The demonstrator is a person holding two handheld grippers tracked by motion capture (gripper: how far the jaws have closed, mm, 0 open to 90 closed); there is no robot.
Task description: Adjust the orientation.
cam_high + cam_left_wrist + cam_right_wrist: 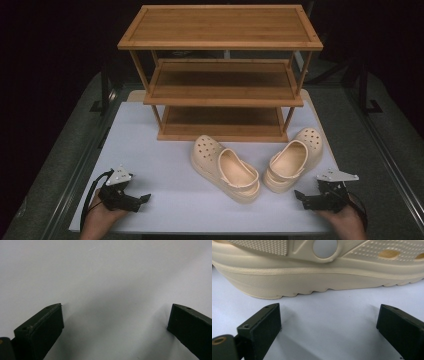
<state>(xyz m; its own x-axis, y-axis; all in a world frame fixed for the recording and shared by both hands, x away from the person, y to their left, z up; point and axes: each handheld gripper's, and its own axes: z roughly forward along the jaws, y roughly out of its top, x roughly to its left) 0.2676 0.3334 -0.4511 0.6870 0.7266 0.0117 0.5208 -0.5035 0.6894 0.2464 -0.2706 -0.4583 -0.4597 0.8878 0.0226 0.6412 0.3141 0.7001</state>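
Light falls from above onto the white worktop (165,180), bright against a nearly black surround. The wooden rack (220,75) shades its lower shelves. In both gripper views soft shadows spread beside the black jaws, which are slightly blurred, and the far worktop washes out pale.

Black grippers (145,198), grey three-cornered plates, trailing black cables
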